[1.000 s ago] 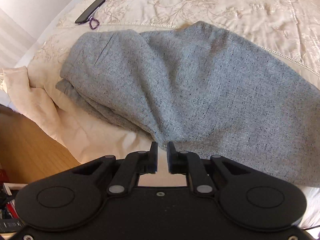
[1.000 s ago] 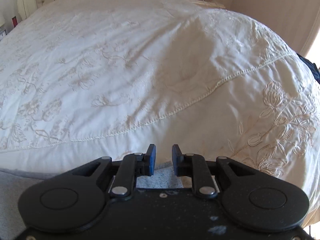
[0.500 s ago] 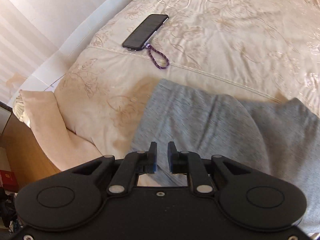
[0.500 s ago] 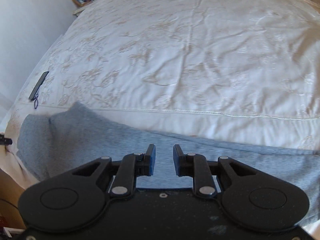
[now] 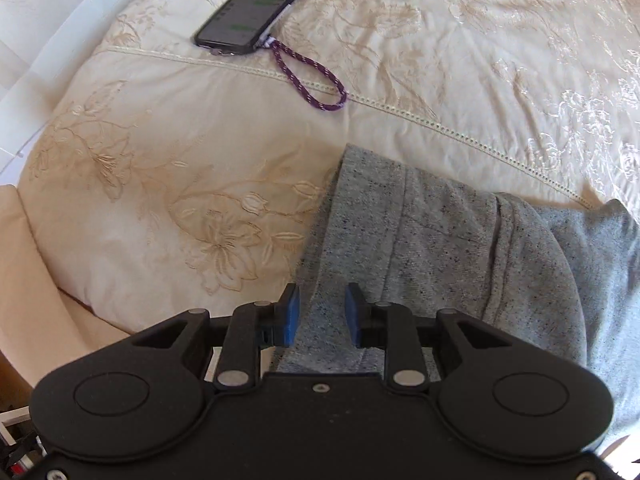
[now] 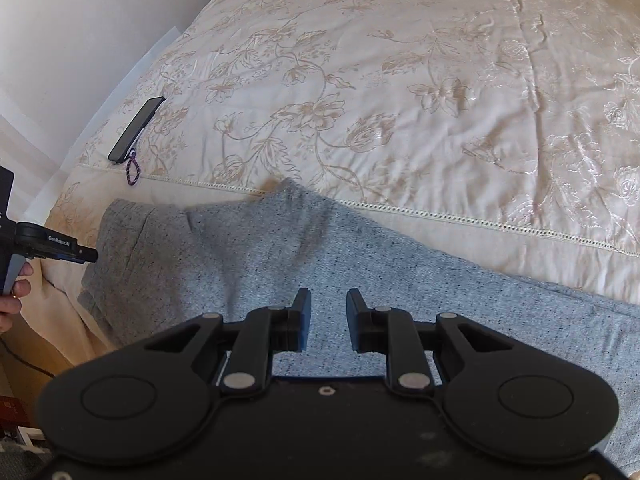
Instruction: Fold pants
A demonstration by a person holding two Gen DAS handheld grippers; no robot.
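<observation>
While jaws just widened, unclenched left gripper (image 5: 322,314) hovers w/ pants (image 5: 460,248) edge beneath.

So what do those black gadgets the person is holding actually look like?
Both are matte black plastic. Each has two round-lobed side plates, silver pivot pins and two short fingers faced with blue pads. Seen from the side, the left gripper carries small white lettering and a grey trigger.

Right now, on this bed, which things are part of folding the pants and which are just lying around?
Part of the job:
- grey pants
- left gripper, jaws just opened, over the pants' end
- right gripper, jaws apart, nothing held

Just lying about:
- phone with purple wrist loop
- embroidered bedspread, the work surface
</observation>
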